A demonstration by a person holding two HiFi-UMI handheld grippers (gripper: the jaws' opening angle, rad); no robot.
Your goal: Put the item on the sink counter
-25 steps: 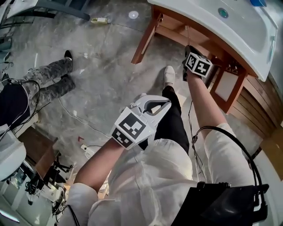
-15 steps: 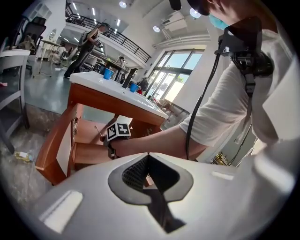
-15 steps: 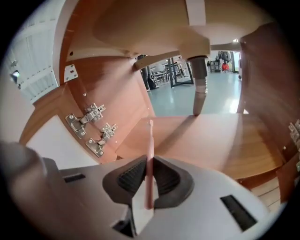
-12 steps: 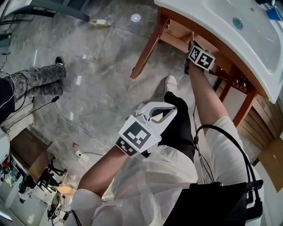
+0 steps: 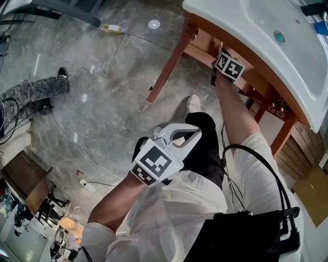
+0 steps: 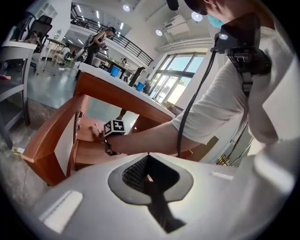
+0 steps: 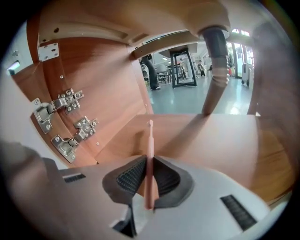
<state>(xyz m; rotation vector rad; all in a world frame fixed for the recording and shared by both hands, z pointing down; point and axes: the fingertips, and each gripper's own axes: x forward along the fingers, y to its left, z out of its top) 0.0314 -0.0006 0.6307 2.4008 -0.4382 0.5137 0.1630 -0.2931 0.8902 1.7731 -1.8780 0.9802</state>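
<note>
Stick (image 7: 150,133): pink, clamped upright in my right gripper (image 7: 149,161), inside cabinet (image 7: 98,89).
Left gripper (image 6: 147,158): clenched, empty.

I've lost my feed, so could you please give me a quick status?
Left gripper shut, empty. Right gripper shut on pink stick, inside the cabinet under the sink counter. Drain pipe ahead.
</note>
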